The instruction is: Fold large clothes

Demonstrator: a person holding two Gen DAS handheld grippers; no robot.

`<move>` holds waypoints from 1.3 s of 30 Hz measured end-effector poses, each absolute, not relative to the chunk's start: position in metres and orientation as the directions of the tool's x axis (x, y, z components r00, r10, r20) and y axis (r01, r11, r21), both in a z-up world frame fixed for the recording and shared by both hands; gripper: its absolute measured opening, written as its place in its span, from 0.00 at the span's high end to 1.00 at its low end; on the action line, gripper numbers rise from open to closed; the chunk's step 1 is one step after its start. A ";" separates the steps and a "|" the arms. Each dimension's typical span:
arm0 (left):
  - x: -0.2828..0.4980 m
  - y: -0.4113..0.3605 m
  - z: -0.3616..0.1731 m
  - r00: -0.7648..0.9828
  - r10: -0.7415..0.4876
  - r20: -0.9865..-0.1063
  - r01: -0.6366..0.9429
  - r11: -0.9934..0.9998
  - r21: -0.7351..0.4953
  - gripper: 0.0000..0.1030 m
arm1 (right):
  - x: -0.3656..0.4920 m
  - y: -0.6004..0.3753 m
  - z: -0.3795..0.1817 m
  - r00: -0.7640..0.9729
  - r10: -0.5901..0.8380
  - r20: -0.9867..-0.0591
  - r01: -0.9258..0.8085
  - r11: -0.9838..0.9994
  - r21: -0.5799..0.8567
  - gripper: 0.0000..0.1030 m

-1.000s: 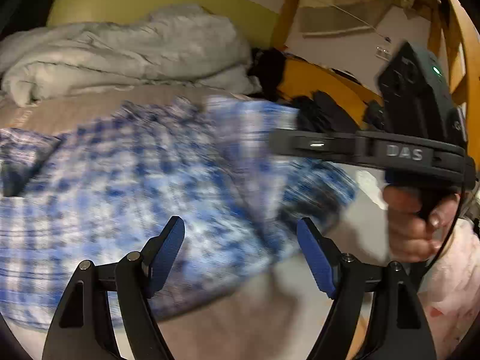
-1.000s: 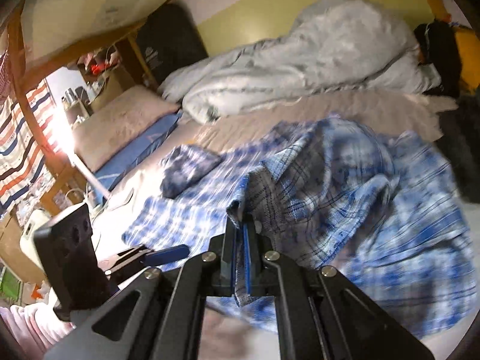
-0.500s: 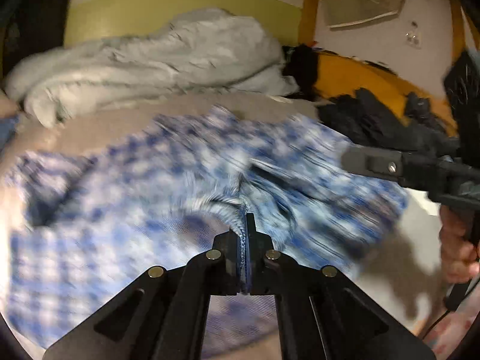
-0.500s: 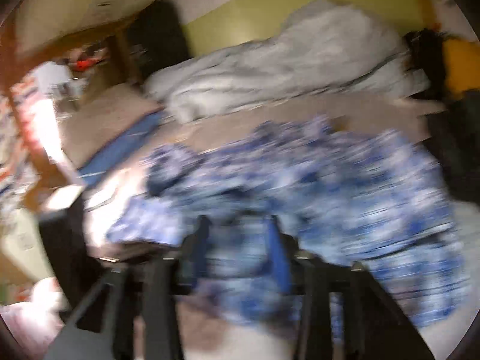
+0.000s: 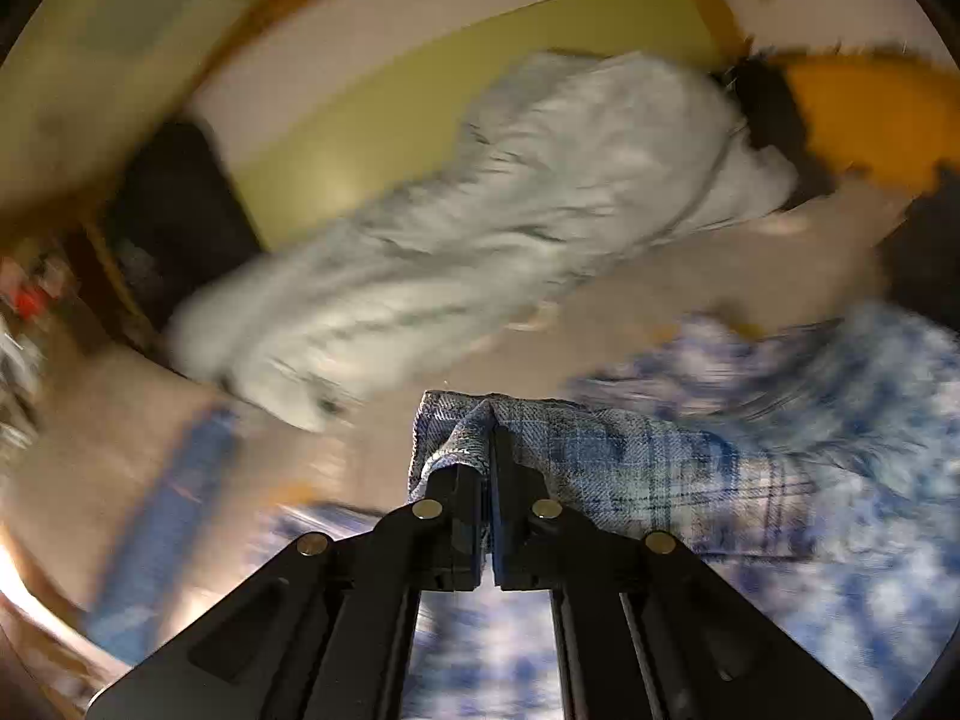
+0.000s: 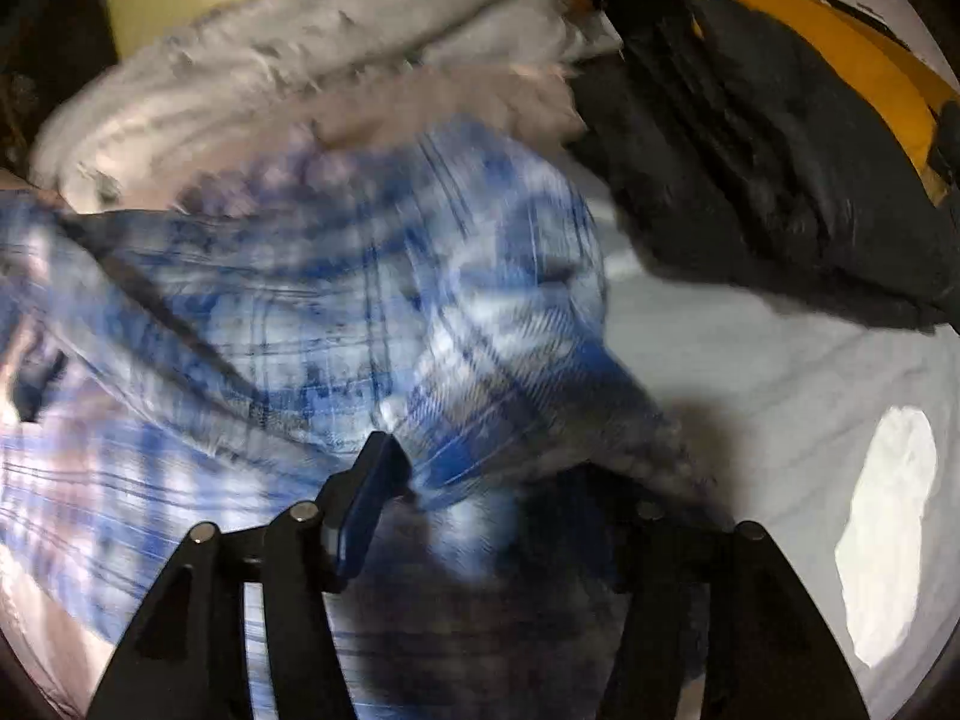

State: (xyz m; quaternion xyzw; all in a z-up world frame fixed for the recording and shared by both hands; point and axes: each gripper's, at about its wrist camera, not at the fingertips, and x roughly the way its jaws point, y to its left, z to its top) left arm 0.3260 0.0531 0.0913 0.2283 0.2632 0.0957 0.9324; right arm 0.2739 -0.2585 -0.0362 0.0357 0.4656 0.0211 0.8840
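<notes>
The blue and white plaid shirt [image 5: 660,468] lies rumpled on the bed, blurred by motion. My left gripper [image 5: 489,450] is shut on a folded edge of it and holds that edge up above the bed. In the right wrist view the shirt [image 6: 360,300] fills the middle and left. My right gripper [image 6: 480,492] points down at it and its jaws are opening. Its blue left pad [image 6: 366,498] stands free of the cloth. A fold of the shirt drapes over the right finger and hides it, with loose cloth lying between the jaws.
A crumpled pale grey duvet [image 5: 510,228] lies along the yellow wall behind the shirt. Dark clothes [image 6: 750,180] are heaped at the right on an orange-yellow cover [image 6: 840,60]. Bare white sheet [image 6: 780,390] shows at the right. A beige pillow and a blue sheet [image 5: 150,510] lie left.
My left gripper went from open to shut on the shirt's edge, then lifted it and swung left. My right gripper released the shirt, opened and tipped down toward the bed.
</notes>
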 end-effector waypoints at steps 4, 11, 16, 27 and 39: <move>0.344 0.067 0.082 0.812 0.396 -0.430 -0.120 0.833 0.540 0.98 | 0.265 -0.263 -0.006 0.650 0.187 -0.736 -0.043 0.977 0.210 0.37; 0.367 0.106 0.030 0.705 0.486 -0.516 -0.138 0.808 0.573 0.97 | 0.265 -0.271 -0.006 0.629 0.197 -0.752 -0.017 0.971 0.240 0.37; 0.355 0.115 0.014 0.671 0.494 -0.552 -0.143 0.817 0.558 0.96 | 0.259 -0.268 0.001 0.632 0.232 -0.739 -0.045 0.963 0.264 0.36; 0.322 0.140 -0.022 0.552 0.414 -0.724 -0.126 0.900 0.418 0.93 | 0.230 -0.305 0.053 0.776 0.105 -0.622 0.048 0.973 0.225 0.20; 0.214 0.114 0.016 0.727 0.262 -0.635 -0.062 0.946 0.319 0.09 | 0.204 -0.284 0.042 0.742 0.135 -0.657 -0.104 0.991 0.086 0.10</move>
